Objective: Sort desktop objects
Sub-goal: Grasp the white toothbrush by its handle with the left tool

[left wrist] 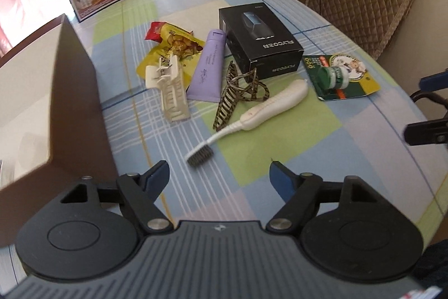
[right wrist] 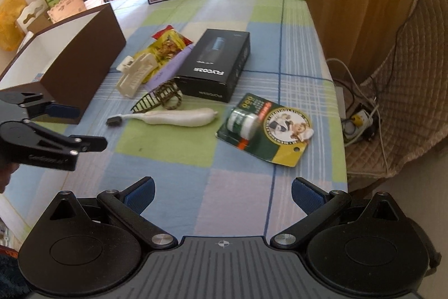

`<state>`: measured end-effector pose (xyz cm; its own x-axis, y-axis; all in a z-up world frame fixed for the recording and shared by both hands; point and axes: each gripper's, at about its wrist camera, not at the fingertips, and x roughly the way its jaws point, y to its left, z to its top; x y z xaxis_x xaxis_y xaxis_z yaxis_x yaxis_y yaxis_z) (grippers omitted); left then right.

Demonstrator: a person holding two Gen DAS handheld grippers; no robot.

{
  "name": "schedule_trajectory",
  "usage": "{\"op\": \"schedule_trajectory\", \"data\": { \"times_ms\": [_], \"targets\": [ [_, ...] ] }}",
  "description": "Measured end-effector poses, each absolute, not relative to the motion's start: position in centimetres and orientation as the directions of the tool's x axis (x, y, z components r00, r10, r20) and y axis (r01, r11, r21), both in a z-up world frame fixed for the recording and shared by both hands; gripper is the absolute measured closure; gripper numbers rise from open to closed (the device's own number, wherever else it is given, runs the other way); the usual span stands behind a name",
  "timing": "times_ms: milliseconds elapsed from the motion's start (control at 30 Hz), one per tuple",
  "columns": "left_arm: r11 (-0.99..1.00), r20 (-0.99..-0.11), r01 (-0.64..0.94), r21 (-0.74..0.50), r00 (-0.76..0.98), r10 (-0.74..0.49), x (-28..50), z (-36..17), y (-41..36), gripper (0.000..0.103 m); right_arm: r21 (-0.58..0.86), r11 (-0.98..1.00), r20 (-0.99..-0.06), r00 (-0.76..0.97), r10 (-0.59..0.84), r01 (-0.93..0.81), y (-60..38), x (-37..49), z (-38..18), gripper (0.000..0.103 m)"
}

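Both tools are spread wide and holding nothing: the left tool [left wrist: 219, 175] and right tool [right wrist: 222, 194] hover over the checked tablecloth table [right wrist: 240, 203]. Using the black shaver box [right wrist: 215, 65] as the anchor: far left of it sits the brown open box [right wrist: 84, 58], then the cream hair claw [right wrist: 137, 74], yellow snack bag [right wrist: 168, 44] and purple tube [right wrist: 170, 69] just beside it. In front lies the white toothbrush [right wrist: 173, 116], and to its right the green carded bottle pack [right wrist: 266, 131].
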<state>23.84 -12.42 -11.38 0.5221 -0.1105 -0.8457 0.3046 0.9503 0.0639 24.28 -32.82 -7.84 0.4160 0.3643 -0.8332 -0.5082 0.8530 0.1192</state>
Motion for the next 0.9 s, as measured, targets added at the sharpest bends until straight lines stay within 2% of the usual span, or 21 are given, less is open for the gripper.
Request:
{"op": "schedule_trajectory", "data": {
  "times_ms": [100, 200, 267, 333, 467, 533, 733, 900],
  "targets": [
    [0.943, -0.846, 0.324, 0.078, 0.523, -0.110, 25.0, -12.1, -12.5, 0.035, 0.134, 0.869, -0.836, 0.417, 0.357, -0.476, -33.5, 24.9, -8.0, 0.002],
    [0.935, -0.847, 0.340, 0.100, 0.522, -0.100, 26.2, -12.7, -12.7, 0.036, 0.143, 0.883, -0.840, 0.417, 0.347, -0.447, -34.1, 25.4, -8.2, 0.002],
    [0.930, -0.851, 0.351, 0.105, 0.515, -0.099, 26.9, -13.3, -12.8, 0.043, 0.148, 0.890, -0.843, 0.415, 0.341, -0.431, -34.4, 25.7, -8.4, 0.002],
    [0.927, -0.859, 0.361, 0.103, 0.501, -0.100, 27.5, -13.9, -12.9, 0.056, 0.158, 0.897, -0.848, 0.410, 0.338, -0.413, -34.6, 25.9, -8.6, 0.002],
    [0.916, -0.865, 0.392, 0.088, 0.487, -0.125, 27.5, -14.8, -12.8, 0.071, 0.178, 0.904, -0.855, 0.393, 0.338, -0.388, -34.9, 26.3, -9.0, 0.002],
    [0.908, -0.869, 0.413, 0.071, 0.472, -0.147, 27.0, -14.7, -12.6, 0.089, 0.182, 0.905, -0.857, 0.388, 0.338, -0.384, -34.9, 26.3, -9.1, 0.002],
    [0.872, -0.884, 0.487, 0.055, 0.430, -0.184, 23.9, -14.4, -11.3, 0.092, 0.186, 0.899, -0.863, 0.372, 0.343, -0.397, -34.1, 26.5, -9.7, 0.002],
    [0.872, -0.903, 0.487, 0.045, 0.393, -0.173, 20.4, -14.1, -9.0, 0.092, 0.189, 0.886, -0.864, 0.357, 0.355, -0.423, -33.1, 26.5, -10.0, 0.002]
  ]
}}
